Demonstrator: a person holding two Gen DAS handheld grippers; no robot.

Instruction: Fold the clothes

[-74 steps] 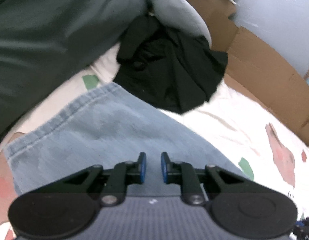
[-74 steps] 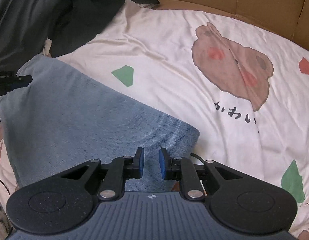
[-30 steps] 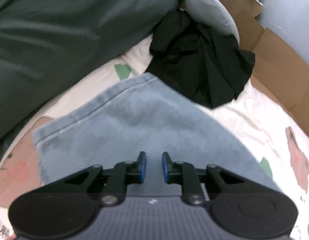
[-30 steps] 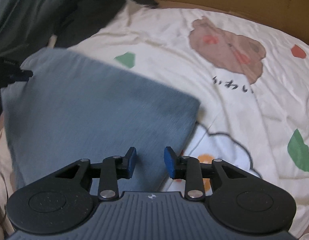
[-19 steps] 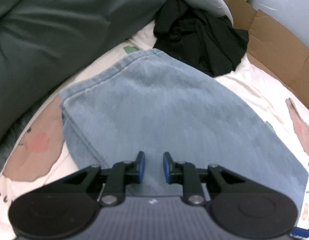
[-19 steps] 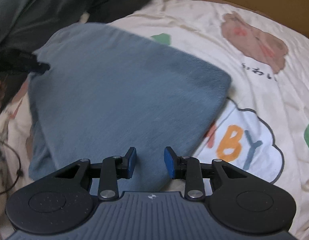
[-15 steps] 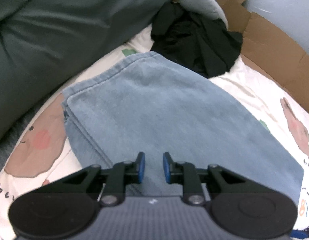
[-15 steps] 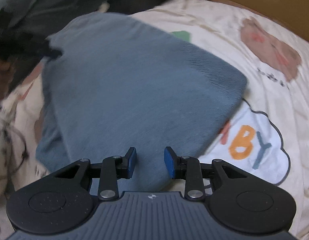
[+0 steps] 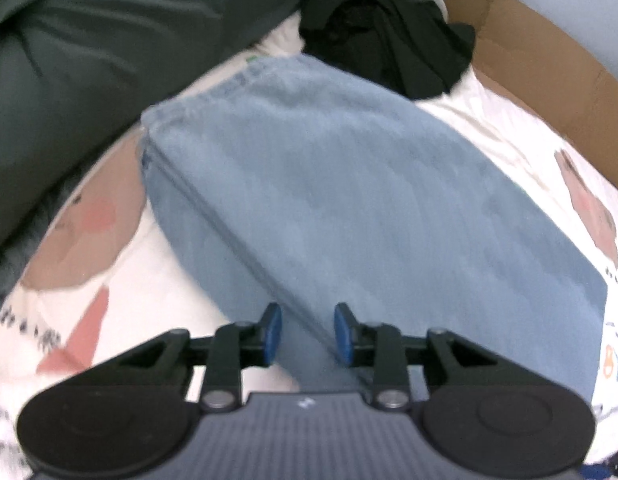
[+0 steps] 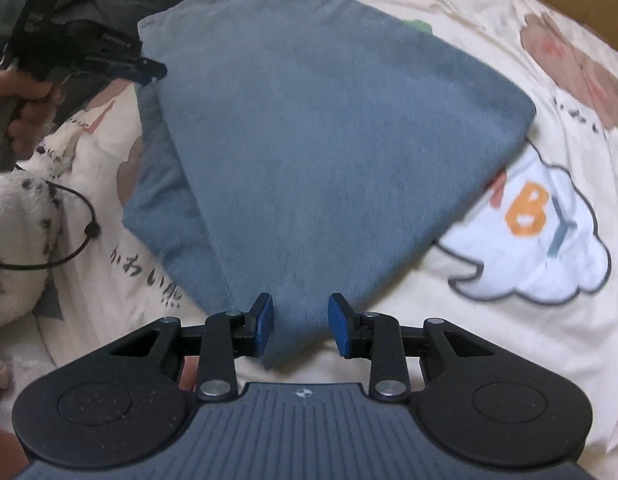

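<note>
Both grippers (left (image 9: 307,334) opening, right (image 10: 300,330) parted) straddle blurred folded jeans (image 9: 349,200); contact unclear.

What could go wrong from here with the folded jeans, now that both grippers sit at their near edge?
The left gripper is opening over the folded jeans; their top layer looks offset from the lower one, so the fold might slip apart. The black garment touches the jeans' far corner and could get dragged along. The right gripper straddles the near corner and may snag it.

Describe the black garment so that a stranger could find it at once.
On the cartoon-print sheet lies the folded blue denim. Past its far corner, against the cardboard, sits the black garment: crumpled, unfolded, the darkest thing there.
</note>
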